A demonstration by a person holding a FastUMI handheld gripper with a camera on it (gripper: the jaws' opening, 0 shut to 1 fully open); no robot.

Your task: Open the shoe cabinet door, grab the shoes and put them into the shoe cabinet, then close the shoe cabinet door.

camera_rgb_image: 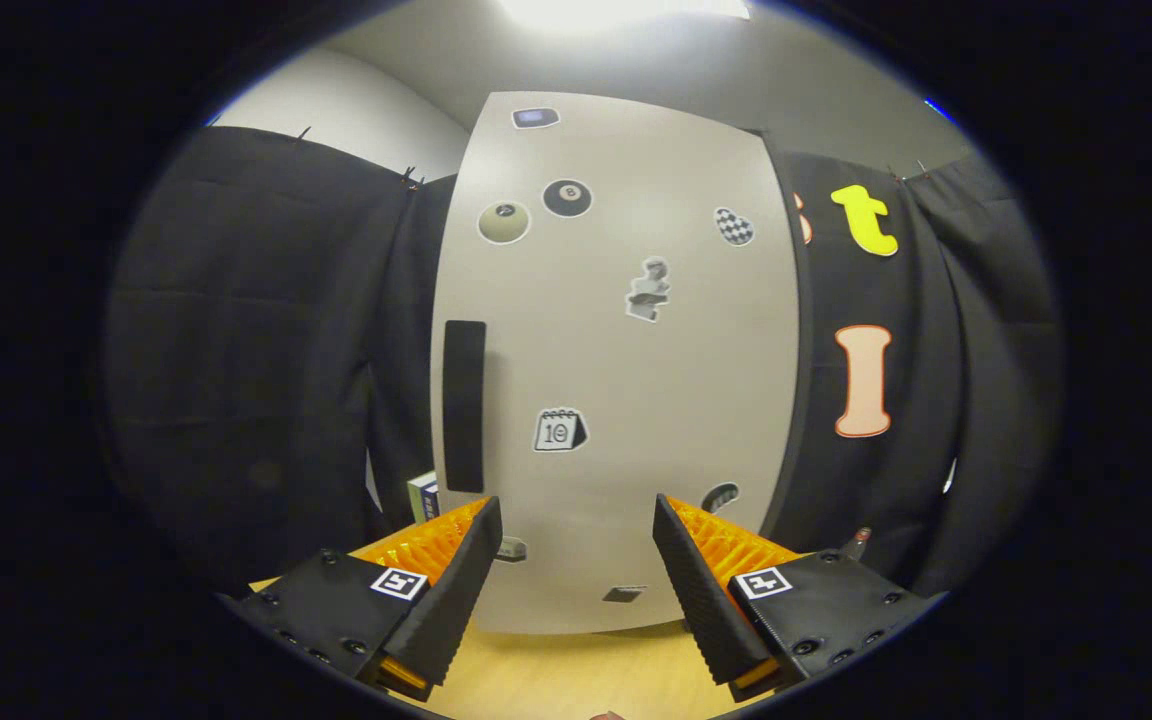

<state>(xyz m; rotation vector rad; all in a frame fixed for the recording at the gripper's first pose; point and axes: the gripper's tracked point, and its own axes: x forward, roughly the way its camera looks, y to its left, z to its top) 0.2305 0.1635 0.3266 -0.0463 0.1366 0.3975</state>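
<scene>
Gripper view: my gripper point(576, 520) has its fingers apart, empty, facing the closed shoe cabinet door point(626, 400).

The tool point(576, 560) points forward and level, its two ribbed black fingers point(451, 590) spread wide apart, gripping nothing, with a clear gap between them.
</scene>
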